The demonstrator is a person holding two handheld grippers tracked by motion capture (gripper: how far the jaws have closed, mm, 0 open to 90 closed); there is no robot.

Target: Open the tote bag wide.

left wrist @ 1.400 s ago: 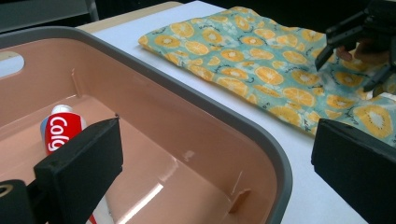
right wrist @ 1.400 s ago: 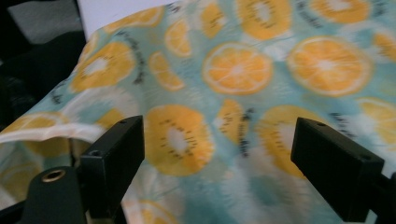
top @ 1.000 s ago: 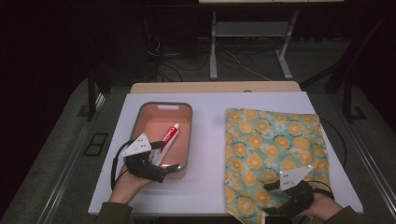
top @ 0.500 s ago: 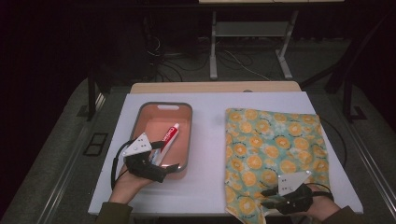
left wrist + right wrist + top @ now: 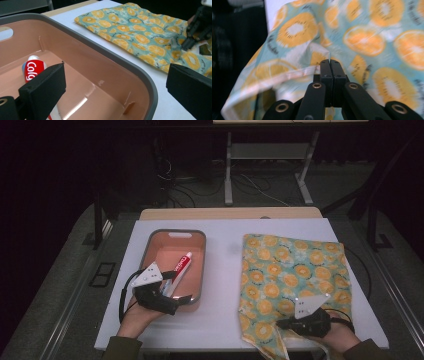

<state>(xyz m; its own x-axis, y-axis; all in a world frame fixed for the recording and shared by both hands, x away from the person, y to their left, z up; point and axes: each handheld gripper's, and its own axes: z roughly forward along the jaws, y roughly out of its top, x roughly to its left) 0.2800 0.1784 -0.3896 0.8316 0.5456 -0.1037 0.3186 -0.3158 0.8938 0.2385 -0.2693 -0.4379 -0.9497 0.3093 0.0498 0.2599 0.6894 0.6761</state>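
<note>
The right gripper [image 5: 329, 65] has shifted toward the bag's near corner and now pinches the orange-print cloth bag's [image 5: 292, 275] hem, ready for lifting it open, while the left gripper [image 5: 176, 296] waits spread over the pink tub's [image 5: 200, 270] rim.

Setting: a recording lab or studio, not a home. My white counter [image 5: 225, 270] stands on grey carpet [image 5: 60, 285] amid blacked-out surroundings. Loose cables [image 5: 250, 185] trail on the floor at upper centre of the frame, beside a metal stand [image 5: 265, 165]; my hand-held gripper [image 5: 167, 296] trails its own cable.
</note>
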